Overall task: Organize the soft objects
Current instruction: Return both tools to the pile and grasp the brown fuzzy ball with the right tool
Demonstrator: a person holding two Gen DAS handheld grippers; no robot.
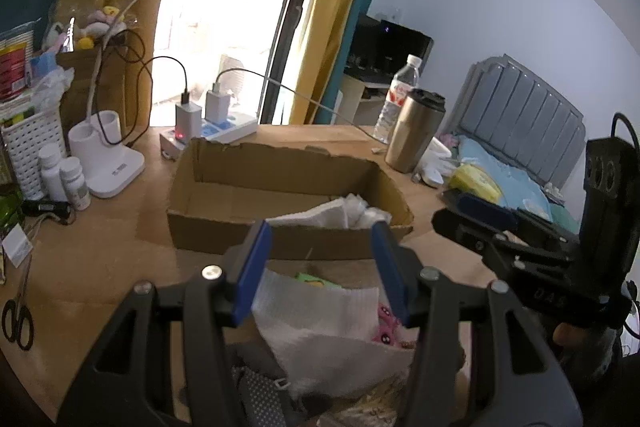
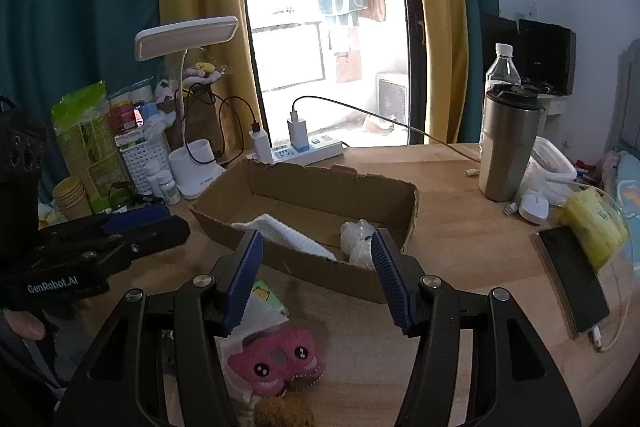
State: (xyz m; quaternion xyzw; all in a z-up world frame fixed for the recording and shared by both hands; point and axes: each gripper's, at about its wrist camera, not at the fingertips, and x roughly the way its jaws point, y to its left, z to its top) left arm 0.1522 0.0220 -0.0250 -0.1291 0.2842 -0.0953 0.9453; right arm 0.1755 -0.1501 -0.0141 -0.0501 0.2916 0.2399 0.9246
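Right wrist view: with foam sheet (image 2: 288, 237) and bubble wrap (image 2: 358, 235) boxed in the cardboard box (image 2: 320, 267), both hand-held grippers, right hand-held gripper (image 2: 316, 267) and left hand-held gripper (image 1: 320, 267), are held apart and empty, and the pink plush (image 2: 276, 359) on the surface (image 2: 460, 247) is judged next for lowering and clamping.

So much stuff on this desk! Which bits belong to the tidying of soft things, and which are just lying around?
Part of the job:
- cardboard box
- white foam sheet and bubble wrap in the box
- pink plush toy and foam sheet on the desk
- left gripper and right gripper, both open

Just lying about:
- desk lamp
- power strip
- steel tumbler
- water bottle
- phone
- scissors
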